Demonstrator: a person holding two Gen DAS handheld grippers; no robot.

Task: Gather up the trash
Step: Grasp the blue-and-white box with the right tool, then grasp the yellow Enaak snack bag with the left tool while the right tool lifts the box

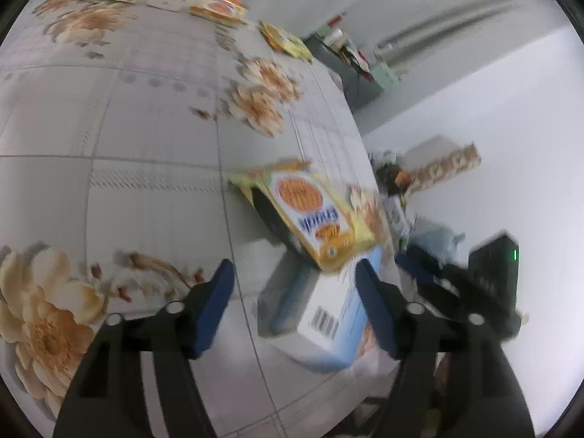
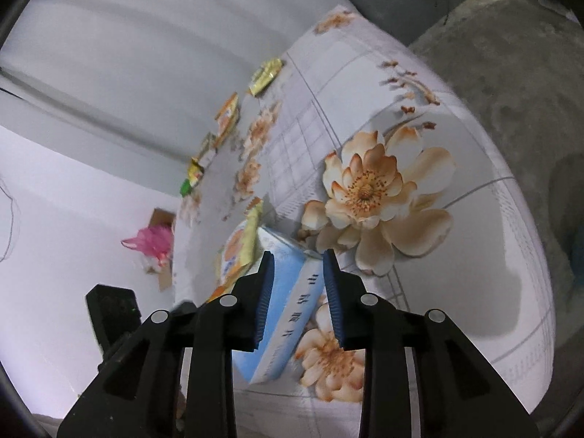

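Left hand-held gripper (image 1: pixel 295 304): low over the table (image 1: pixel 153 138), jaws spread wide, gripping nothing; blue-and-white carton (image 1: pixel 325 314) lies between the fingers, near the table edge. Yellow cracker box (image 1: pixel 314 211) leans tilted on the carton's far end, its long axis running diagonally away.

Right hand-held gripper (image 2: pixel 297 303): jaws at a narrow gap, either side of the blue-and-white carton (image 2: pixel 281 314); whether the pads touch it cannot be told. The carton's long axis runs away from the gripper. Cardboard box (image 2: pixel 162 246) on the floor holds a pink bag (image 2: pixel 151 241).
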